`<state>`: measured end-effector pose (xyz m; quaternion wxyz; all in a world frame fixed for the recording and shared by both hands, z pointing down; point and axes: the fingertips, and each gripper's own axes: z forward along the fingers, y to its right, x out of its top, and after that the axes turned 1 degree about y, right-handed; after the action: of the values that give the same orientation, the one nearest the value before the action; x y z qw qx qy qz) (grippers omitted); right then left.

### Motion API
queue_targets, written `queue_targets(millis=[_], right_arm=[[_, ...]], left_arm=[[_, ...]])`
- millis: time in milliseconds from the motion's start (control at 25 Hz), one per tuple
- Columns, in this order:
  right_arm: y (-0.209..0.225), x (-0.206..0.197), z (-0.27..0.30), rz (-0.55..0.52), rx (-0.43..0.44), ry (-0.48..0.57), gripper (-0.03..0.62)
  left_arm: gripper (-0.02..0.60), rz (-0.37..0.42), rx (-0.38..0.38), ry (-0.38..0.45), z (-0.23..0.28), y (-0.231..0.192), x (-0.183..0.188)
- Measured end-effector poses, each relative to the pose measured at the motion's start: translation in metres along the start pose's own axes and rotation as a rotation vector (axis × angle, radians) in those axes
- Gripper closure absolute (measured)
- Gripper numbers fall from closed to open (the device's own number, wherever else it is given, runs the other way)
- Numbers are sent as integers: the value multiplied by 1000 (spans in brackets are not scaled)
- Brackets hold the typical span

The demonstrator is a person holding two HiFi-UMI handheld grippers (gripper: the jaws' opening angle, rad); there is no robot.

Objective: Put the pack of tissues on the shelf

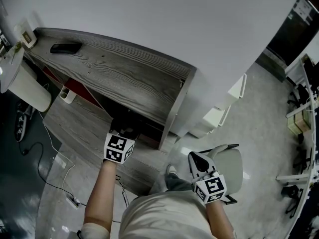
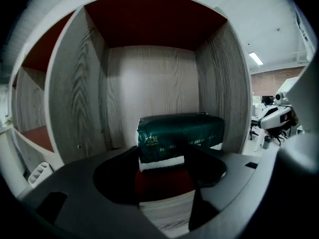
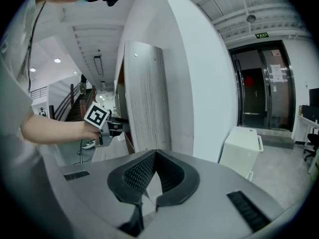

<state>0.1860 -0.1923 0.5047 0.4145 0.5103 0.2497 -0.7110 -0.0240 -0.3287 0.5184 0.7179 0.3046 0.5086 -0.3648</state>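
The pack of tissues (image 2: 179,133), dark green with a white underside, lies on the red floor of a wood-grain shelf compartment (image 2: 149,83). My left gripper (image 2: 164,154) faces it with jaws apart; the pack is wider than the gap and sits just past the fingertips, its lower right hidden behind the right finger. In the head view the left gripper (image 1: 124,132) reaches into the dark opening under the grey shelf top (image 1: 124,73), and the pack is hidden there. My right gripper (image 3: 154,156) is shut with nothing in it, hanging back beside the shelf's end panel (image 3: 147,98), low at the right (image 1: 194,157).
A black object (image 1: 65,48) lies on the shelf top at the far left. White boxes (image 1: 219,114) stand against the wall right of the shelf. A grey seat (image 1: 232,166) is beside my right hand. Cables (image 1: 55,176) run over the floor at the left.
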Motion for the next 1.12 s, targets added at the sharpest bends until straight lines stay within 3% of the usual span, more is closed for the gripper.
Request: queue_targets(millis=[440, 720, 920, 1000, 1120], right_arm=[[-3, 0, -5, 1, 8, 11, 566], [-19, 1, -3, -16, 76, 8, 566], [-37, 6, 8, -30, 143, 10, 566], [-49, 9, 15, -47, 194, 12, 566], [-70, 14, 26, -74, 269, 13, 566]], left_arm=[[296, -16, 13, 0, 1, 4, 1], [268, -22, 36, -30, -15, 10, -8], [270, -86, 86, 10, -54, 10, -5], [318, -108, 129, 34, -80, 7, -3], [476, -148, 212, 79, -121, 1, 0]])
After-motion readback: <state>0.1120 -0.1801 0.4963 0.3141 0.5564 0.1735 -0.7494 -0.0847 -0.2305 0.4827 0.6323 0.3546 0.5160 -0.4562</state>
